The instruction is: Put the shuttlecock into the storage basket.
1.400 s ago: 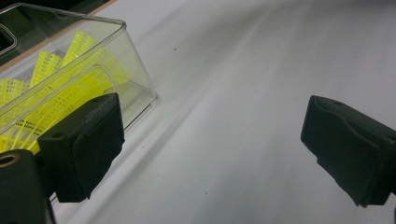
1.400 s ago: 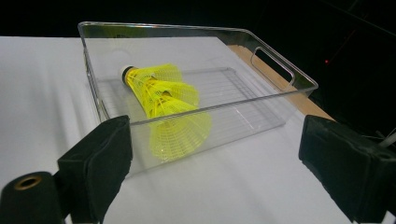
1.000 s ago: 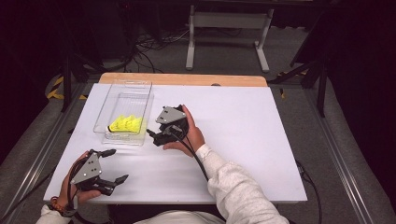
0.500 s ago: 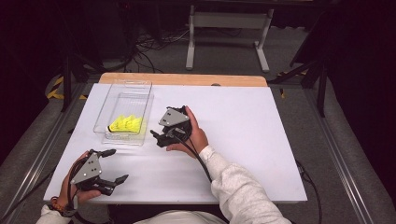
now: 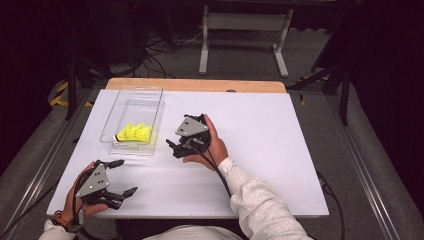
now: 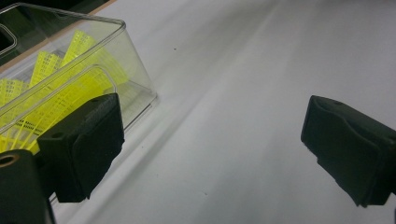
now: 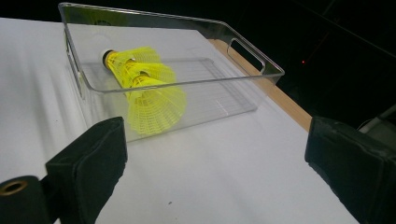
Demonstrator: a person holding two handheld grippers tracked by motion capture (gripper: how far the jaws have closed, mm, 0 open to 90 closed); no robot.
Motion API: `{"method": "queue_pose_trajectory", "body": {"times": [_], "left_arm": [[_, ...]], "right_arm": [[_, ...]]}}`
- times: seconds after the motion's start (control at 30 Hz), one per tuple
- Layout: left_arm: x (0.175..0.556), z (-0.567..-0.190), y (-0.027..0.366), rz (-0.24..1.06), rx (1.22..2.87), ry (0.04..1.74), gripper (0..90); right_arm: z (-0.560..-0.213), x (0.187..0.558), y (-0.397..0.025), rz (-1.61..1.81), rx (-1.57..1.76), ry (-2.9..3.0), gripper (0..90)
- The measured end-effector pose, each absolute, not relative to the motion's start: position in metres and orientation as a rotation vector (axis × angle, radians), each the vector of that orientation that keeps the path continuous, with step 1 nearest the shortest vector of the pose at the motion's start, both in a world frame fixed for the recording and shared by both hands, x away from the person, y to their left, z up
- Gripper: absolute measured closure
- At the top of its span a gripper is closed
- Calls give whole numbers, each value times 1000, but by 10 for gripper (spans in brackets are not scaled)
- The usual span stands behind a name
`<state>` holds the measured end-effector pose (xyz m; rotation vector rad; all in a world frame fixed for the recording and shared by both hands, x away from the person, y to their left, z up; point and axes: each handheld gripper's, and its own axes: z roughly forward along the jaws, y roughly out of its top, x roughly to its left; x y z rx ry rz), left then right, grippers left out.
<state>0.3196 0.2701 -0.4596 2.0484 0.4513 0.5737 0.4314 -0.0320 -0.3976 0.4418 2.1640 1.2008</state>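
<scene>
No readable text, labels, brand names or numbers anywhere tbh, nothing printed on any surface in the high view or either gripper view.

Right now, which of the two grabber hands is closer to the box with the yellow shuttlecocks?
The right gripper. It sits just beside the clear box holding the yellow shuttlecocks, while the left gripper rests farther off, near the table's front edge.

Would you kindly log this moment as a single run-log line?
left gripper: open, empty, near table edge | right gripper: open, empty, beside clear bin | yellow shuttlecocks: stacked, lying in bin | white table
</scene>
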Motion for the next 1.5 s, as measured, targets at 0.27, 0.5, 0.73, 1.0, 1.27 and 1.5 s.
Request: {"method": "queue_pose_trajectory", "body": {"times": [0.27,0.5,0.73,1.0,1.27,1.5], "left_arm": [[320,-459,271,580,2050,449,70],[320,-459,271,583,2052,449,69],[320,-459,271,585,2053,449,69],[320,-459,270,585,2051,450,69],[319,-459,271,585,2049,451,69],[319,-459,271,583,2045,451,68]], "right_arm": [[-396,429,-41,1187,449,2149,70],[-396,428,-49,1180,456,2138,71],[-396,428,-58,1164,472,2128,71],[-397,426,-66,1146,482,2119,71],[-396,424,-79,1141,503,2104,71],[-399,421,-86,1127,508,2106,70]]}}
